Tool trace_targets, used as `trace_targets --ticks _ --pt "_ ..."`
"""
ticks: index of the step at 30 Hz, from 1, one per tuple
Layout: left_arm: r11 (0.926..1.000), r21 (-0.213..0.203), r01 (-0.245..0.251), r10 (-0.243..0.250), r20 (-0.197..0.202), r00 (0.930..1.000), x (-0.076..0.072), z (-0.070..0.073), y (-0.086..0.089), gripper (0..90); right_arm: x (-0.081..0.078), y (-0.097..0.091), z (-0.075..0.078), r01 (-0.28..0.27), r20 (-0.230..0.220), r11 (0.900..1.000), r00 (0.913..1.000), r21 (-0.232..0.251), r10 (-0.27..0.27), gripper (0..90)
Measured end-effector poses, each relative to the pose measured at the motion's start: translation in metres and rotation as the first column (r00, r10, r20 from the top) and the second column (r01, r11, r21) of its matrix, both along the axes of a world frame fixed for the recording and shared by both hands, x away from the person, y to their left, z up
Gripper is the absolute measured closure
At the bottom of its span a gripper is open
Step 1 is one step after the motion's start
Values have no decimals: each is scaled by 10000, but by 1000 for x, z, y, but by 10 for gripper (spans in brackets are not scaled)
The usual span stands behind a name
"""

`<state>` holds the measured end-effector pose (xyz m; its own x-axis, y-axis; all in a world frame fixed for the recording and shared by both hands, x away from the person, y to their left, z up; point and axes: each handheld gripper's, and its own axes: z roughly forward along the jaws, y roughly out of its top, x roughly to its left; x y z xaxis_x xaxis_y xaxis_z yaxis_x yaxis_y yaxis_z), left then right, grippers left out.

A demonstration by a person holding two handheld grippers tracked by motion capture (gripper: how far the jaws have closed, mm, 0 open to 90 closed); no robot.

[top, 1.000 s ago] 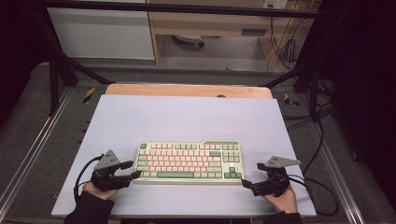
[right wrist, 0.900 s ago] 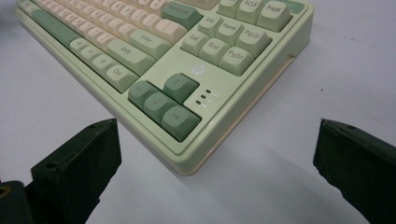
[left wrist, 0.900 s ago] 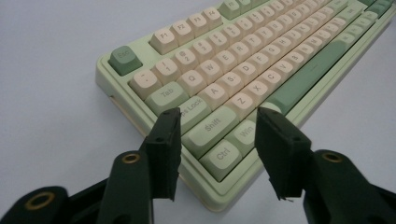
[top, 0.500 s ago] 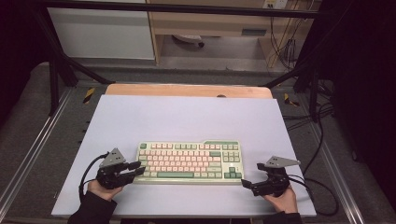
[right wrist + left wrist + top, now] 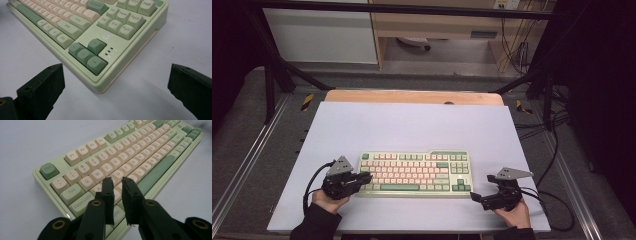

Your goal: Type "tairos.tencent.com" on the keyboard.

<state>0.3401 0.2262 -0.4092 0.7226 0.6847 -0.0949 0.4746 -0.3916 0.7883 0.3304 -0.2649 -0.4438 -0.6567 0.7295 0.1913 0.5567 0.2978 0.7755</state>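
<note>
With the left tongs (image 5: pixel 118 185) just narrowed to an empty slit over the keyboard (image 5: pixel 414 172) near the desk's front edge, no key looks pressed yet, while the right tongs (image 5: pixel 116 82) wait spread.

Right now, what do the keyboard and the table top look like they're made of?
Keyboard: looks like moulded plastic, pale green case with cream and green keycaps, matte with a soft sheen and printed legends.
Table top: smooth pale lavender sheet, matte, possibly laminate or a mat; a wood-coloured board shows at its far edge.
</note>
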Motion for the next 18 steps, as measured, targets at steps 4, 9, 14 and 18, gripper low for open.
trace_targets --ticks 4,9,14,18 --pt "10000 20 44 -44 -59 10000 4 0 -6 829 0 0 0 -1 -42 10000 10000 1 1 16" --pt "9999 24 143 -143 -70 9999 8 1 -14 864 0 0 0 -10 -48 10000 10000 1 10 16" --pt "9998 -1 222 -222 -45 9997 12 4 -23 884 0 0 0 -18 -50 10000 10000 -16 18 15" --pt "9995 -10 309 -309 -42 9995 16 5 -31 895 0 0 0 -17 -43 10000 10000 -20 17 16"
